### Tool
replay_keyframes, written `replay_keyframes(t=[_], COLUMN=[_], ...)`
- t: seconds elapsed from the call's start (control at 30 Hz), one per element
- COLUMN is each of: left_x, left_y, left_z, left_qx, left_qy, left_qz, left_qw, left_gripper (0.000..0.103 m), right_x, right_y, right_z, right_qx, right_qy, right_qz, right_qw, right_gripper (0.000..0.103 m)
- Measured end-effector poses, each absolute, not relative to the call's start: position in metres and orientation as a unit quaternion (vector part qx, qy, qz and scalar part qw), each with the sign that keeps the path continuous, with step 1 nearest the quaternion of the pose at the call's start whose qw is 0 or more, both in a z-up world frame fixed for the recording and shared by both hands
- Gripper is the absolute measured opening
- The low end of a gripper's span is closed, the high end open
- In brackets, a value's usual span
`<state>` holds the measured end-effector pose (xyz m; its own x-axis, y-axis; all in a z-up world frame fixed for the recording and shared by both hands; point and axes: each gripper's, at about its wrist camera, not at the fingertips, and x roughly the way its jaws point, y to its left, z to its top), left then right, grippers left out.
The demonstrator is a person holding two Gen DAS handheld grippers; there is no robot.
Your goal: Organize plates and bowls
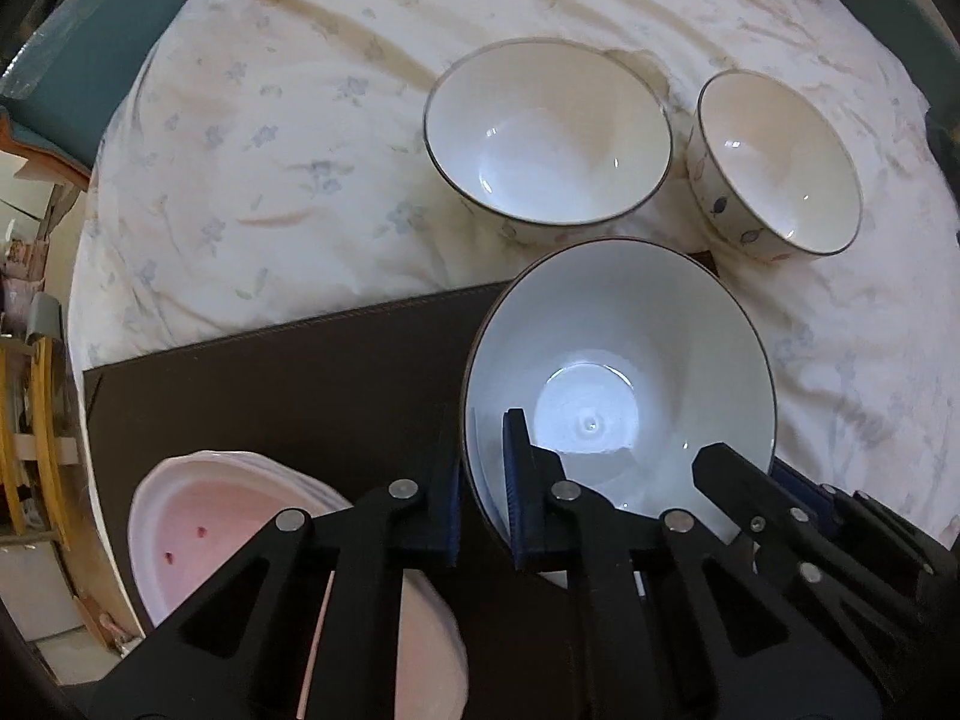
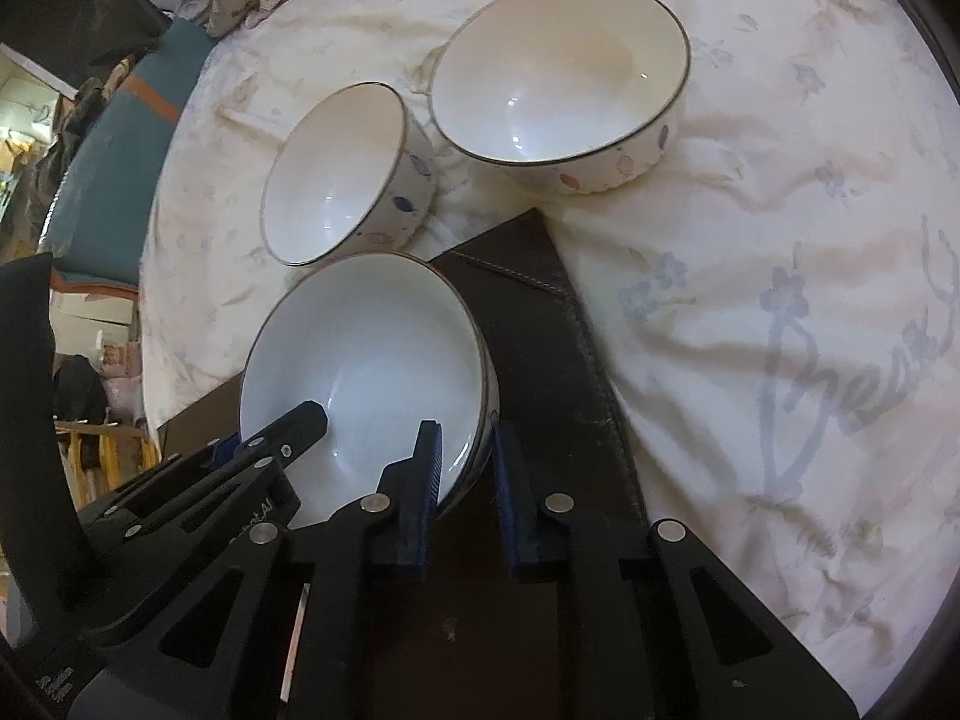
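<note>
Round table under a wrinkled white cloth with faint blue flower print and yellowish stains. Dark brown stitched mat lies on the cloth, directly beneath both tools. On the mat: pale blue bowl at the tool tips, pink plate stack off the left tool's left side. On the cloth beyond the mat: large white bowl and small white bowl, both dark-rimmed, just apart.
</note>
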<state>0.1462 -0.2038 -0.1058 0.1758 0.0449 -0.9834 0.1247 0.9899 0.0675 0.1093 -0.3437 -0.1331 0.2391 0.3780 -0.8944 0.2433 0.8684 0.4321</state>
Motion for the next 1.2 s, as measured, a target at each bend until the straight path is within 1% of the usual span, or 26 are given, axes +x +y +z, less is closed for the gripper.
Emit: replay_keyframes(t=[0.3, 0.67, 0.87, 1.2], left_x=[0.131, 0.100, 0.078, 0.050], left_y=[-0.183, -0.145, -0.123, -0.075], left_z=[-0.071, -0.043, -0.038, -0.039], left_qx=[0.059, 0.044, 0.035, 0.024], left_qy=[0.627, 0.610, 0.606, 0.603], left_qz=[-0.020, -0.025, -0.030, -0.033], left_qw=[0.776, 0.791, 0.794, 0.797], left_gripper=[0.010, 0.010, 0.011, 0.011], right_x=[0.102, 0.082, 0.063, 0.038], right_y=[-0.330, -0.299, -0.277, -0.233], right_z=[-0.101, -0.067, -0.055, -0.057], right_qx=[0.251, 0.234, 0.196, 0.172], right_qy=[0.584, 0.556, 0.552, 0.556], right_qz=[0.081, 0.123, 0.140, 0.171], right_qw=[0.767, 0.788, 0.798, 0.795], right_gripper=[0.019, 0.019, 0.019, 0.019])
